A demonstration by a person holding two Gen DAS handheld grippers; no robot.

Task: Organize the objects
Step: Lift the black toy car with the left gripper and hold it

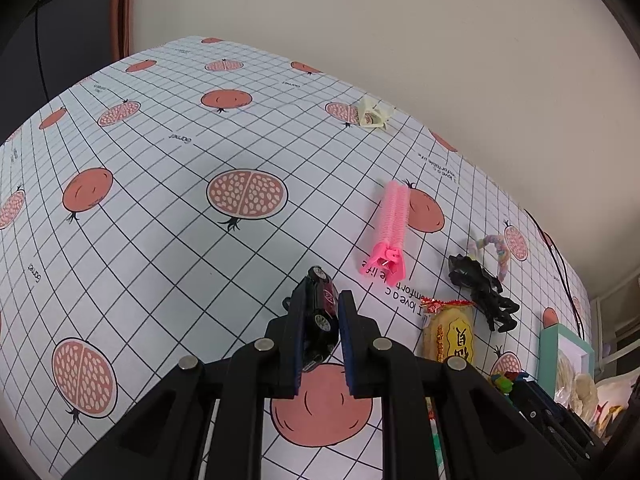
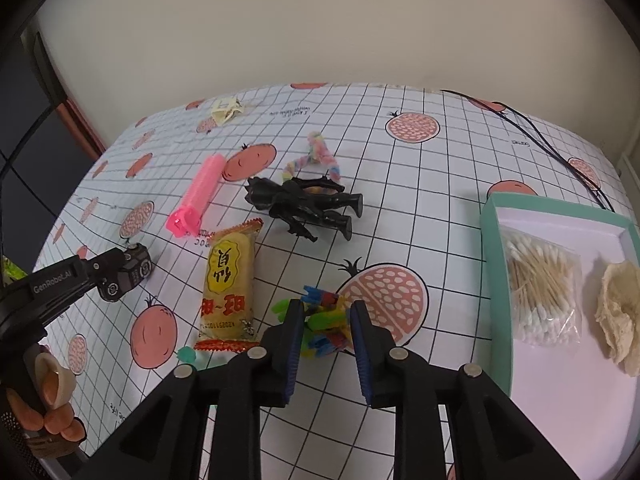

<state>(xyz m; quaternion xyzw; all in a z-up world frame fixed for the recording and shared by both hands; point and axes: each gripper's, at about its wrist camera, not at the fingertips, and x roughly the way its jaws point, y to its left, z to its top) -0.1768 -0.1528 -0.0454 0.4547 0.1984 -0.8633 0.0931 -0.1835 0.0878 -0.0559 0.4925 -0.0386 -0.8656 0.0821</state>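
Observation:
In the left wrist view my left gripper (image 1: 323,300) is shut on a small black toy car (image 1: 320,316), held tilted just above the pomegranate-print tablecloth (image 1: 160,200). The right wrist view shows that same gripper (image 2: 120,276) at the left with the car (image 2: 134,272) in its tips. My right gripper (image 2: 327,308) is open and low over the table, with one finger on either side of a multicoloured block toy (image 2: 324,320). Whether the pads touch the toy is unclear. A teal-rimmed box (image 2: 496,280) lies to the right.
On the cloth lie a yellow snack pack (image 2: 230,284), a black action figure (image 2: 304,204), a pink hair roller (image 2: 200,196), a pastel fuzzy loop (image 2: 316,156) and crumpled pale paper (image 2: 228,110). The box holds bagged cotton swabs (image 2: 544,288) and a beige piece (image 2: 618,316). Black cables (image 2: 540,140) run along the far right.

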